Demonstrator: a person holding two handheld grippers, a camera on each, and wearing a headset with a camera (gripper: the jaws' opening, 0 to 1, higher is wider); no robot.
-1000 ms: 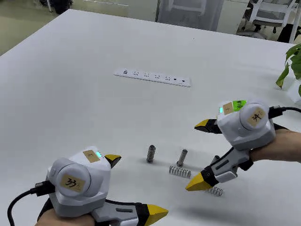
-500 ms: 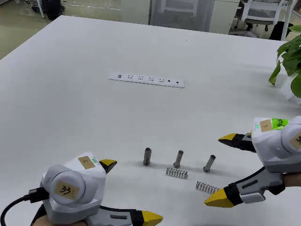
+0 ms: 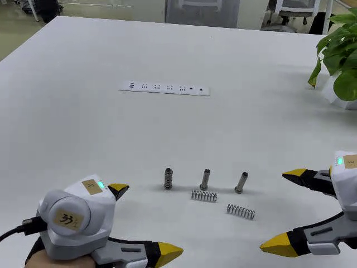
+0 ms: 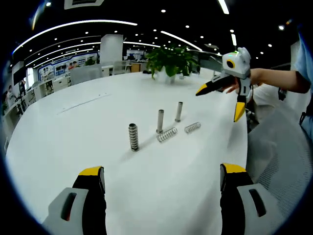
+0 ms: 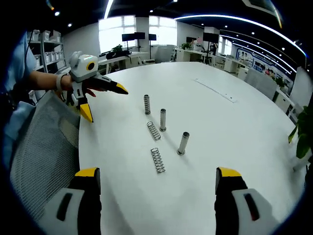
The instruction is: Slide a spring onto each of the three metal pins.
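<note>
Three metal pins stand in a row on the white table. The left pin (image 3: pixel 168 178) wears a spring; the middle pin (image 3: pixel 205 179) and right pin (image 3: pixel 241 182) are bare. Two loose springs lie flat in front of them: one (image 3: pixel 204 196) by the middle pin, the other (image 3: pixel 241 211) below the right pin. My left gripper (image 3: pixel 145 220) is open at the near left, nothing between its jaws. My right gripper (image 3: pixel 285 211) is open at the near right, right of the springs. The left gripper view shows the sprung pin (image 4: pixel 133 136), and the right gripper view the nearer spring (image 5: pixel 157 160).
A white power strip (image 3: pixel 164 88) lies flat further back on the table (image 3: pixel 83 123). A potted plant (image 3: pixel 338 61) stands at the far right edge. Office chairs stand beyond the table's far edge.
My right gripper has drawn back to the right and toward me, away from the pins, uncovering the right pin and the second loose spring. The head camera has tilted.
</note>
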